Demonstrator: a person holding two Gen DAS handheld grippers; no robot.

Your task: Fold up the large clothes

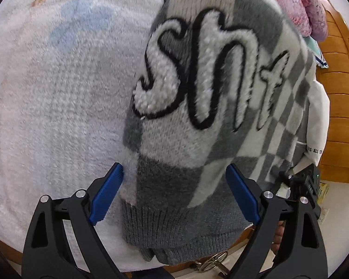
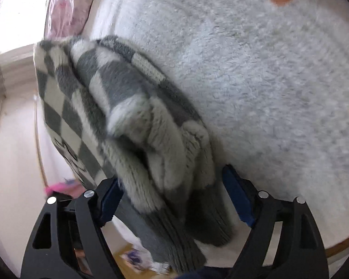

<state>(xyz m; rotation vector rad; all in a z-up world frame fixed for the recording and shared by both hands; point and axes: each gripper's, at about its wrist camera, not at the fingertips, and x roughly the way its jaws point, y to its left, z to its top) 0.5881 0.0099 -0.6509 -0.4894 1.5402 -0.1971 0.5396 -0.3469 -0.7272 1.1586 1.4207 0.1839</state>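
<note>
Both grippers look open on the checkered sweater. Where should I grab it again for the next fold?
Take the checkered sweater by its ribbed grey hem, coming from the bed's near edge. That band is firm, hangs past the white blanket, and already sits between the open left gripper pads.

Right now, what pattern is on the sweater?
The sweater is a grey-and-white checkerboard knit with fuzzy white, black-outlined lettering, clearest in the left wrist view.
</note>
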